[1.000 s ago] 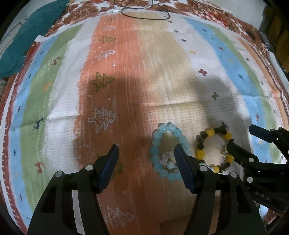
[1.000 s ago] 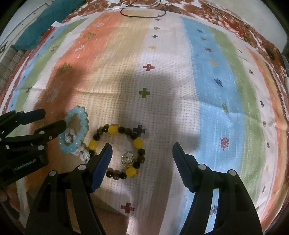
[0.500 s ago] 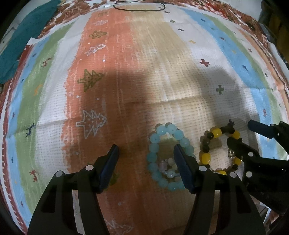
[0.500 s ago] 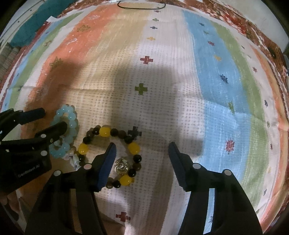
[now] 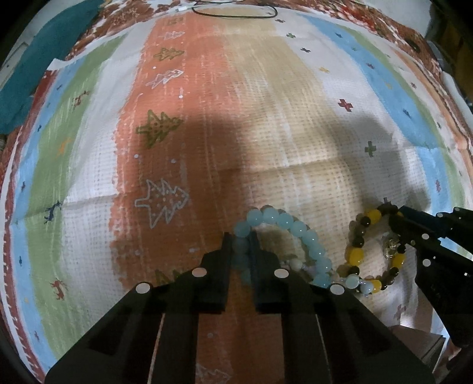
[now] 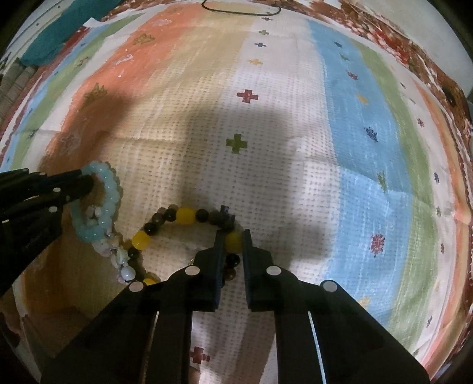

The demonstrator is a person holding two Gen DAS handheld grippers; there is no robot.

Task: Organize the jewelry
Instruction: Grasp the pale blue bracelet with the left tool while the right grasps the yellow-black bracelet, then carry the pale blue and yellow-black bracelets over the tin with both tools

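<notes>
A light blue bead bracelet (image 5: 295, 229) lies on the striped cloth (image 5: 266, 118), with a small pale bead strand at its near side. My left gripper (image 5: 240, 240) is shut on its left edge. It also shows in the right wrist view (image 6: 109, 192), held by the left gripper (image 6: 85, 180). A yellow and dark bead bracelet (image 6: 183, 215) with a metal charm lies just right of it. My right gripper (image 6: 232, 237) is shut on its right side at a yellow bead. In the left wrist view this bracelet (image 5: 356, 254) meets the right gripper (image 5: 397, 218).
The cloth (image 6: 340, 133) has coloured stripes with tree and cross patterns. A black cable loop (image 5: 233, 11) lies at the far edge. A teal fabric (image 5: 38, 59) lies at the far left. The two bracelets touch near their front ends.
Both grippers moved forward and down and closed. The left one now grips the blue bracelet, the right one the yellow and dark bracelet.
</notes>
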